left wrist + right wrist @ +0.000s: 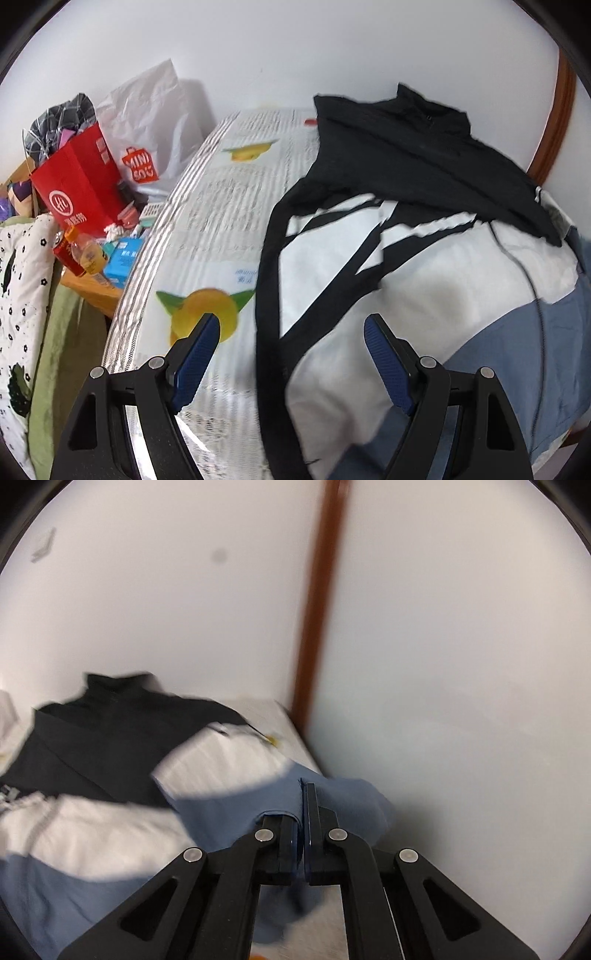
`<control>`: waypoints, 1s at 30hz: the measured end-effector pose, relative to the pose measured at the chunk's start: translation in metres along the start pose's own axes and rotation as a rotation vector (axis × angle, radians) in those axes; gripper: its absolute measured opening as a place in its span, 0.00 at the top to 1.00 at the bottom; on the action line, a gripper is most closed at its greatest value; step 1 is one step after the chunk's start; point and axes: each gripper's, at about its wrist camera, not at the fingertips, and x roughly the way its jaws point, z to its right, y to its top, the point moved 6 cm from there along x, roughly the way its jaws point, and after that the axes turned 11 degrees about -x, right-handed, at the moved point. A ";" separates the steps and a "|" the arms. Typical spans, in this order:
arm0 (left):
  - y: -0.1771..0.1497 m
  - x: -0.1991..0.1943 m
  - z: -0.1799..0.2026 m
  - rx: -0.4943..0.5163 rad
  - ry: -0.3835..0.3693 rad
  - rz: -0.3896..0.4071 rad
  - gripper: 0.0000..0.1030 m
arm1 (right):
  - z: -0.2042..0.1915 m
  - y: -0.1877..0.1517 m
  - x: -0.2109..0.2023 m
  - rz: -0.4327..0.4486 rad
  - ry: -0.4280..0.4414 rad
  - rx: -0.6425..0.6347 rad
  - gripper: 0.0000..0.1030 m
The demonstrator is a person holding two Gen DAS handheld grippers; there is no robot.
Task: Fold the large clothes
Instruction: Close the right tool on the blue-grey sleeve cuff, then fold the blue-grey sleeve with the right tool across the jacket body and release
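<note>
A large jacket (424,280) in black, white and blue lies spread on a printed sheet (221,206), collar toward the wall. My left gripper (291,325) is open and empty, hovering over the jacket's black-trimmed left edge. In the right wrist view the same jacket (122,738) lies at the left, blurred by motion. My right gripper (302,794) is shut on a fold of the jacket's blue sleeve (332,801) and holds it raised near the wall.
A red paper bag (77,192), a white Miniso bag (147,122), bottles and small boxes (122,258) crowd a wooden table at the left. A patterned quilt (22,295) hangs at the far left. A brown wooden post (317,602) stands against the white wall.
</note>
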 end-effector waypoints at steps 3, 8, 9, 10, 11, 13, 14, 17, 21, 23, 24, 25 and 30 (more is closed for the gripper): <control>-0.003 0.007 -0.009 -0.020 -0.029 -0.017 0.23 | -0.038 0.037 0.011 0.040 0.044 -0.044 0.98; -0.004 0.012 -0.017 -0.069 -0.086 -0.030 0.23 | -0.139 0.096 0.020 0.112 0.175 -0.148 0.98; -0.004 0.013 -0.018 -0.072 -0.091 -0.027 0.23 | -0.152 0.101 0.020 0.118 0.194 -0.163 0.98; -0.003 0.013 -0.019 -0.072 -0.095 -0.026 0.23 | -0.173 0.108 0.021 0.128 0.225 -0.186 0.98; -0.003 0.015 -0.020 -0.073 -0.099 -0.025 0.23 | -0.202 0.117 0.023 0.142 0.270 -0.218 0.98; -0.003 0.017 -0.021 -0.079 -0.106 -0.029 0.23 | -0.238 0.122 0.019 0.156 0.317 -0.263 0.98; -0.004 0.017 -0.022 -0.085 -0.111 -0.034 0.23 | -0.265 0.126 0.021 0.165 0.354 -0.295 0.98; -0.004 0.019 -0.023 -0.090 -0.122 -0.039 0.23 | -0.316 0.127 0.026 0.161 0.418 -0.345 0.98; -0.004 0.019 -0.024 -0.082 -0.129 -0.040 0.23 | -0.367 0.118 0.046 0.106 0.460 -0.382 0.98; -0.004 0.020 -0.024 -0.083 -0.130 -0.044 0.23 | -0.382 0.109 0.059 0.060 0.477 -0.382 0.98; -0.004 0.020 -0.024 -0.084 -0.131 -0.047 0.23 | -0.385 0.104 0.066 0.040 0.477 -0.380 0.97; -0.004 0.020 -0.024 -0.082 -0.130 -0.049 0.23 | -0.386 0.100 0.072 0.021 0.474 -0.378 0.96; -0.001 0.017 -0.021 -0.070 -0.118 -0.043 0.23 | -0.387 0.083 0.087 -0.057 0.465 -0.379 0.37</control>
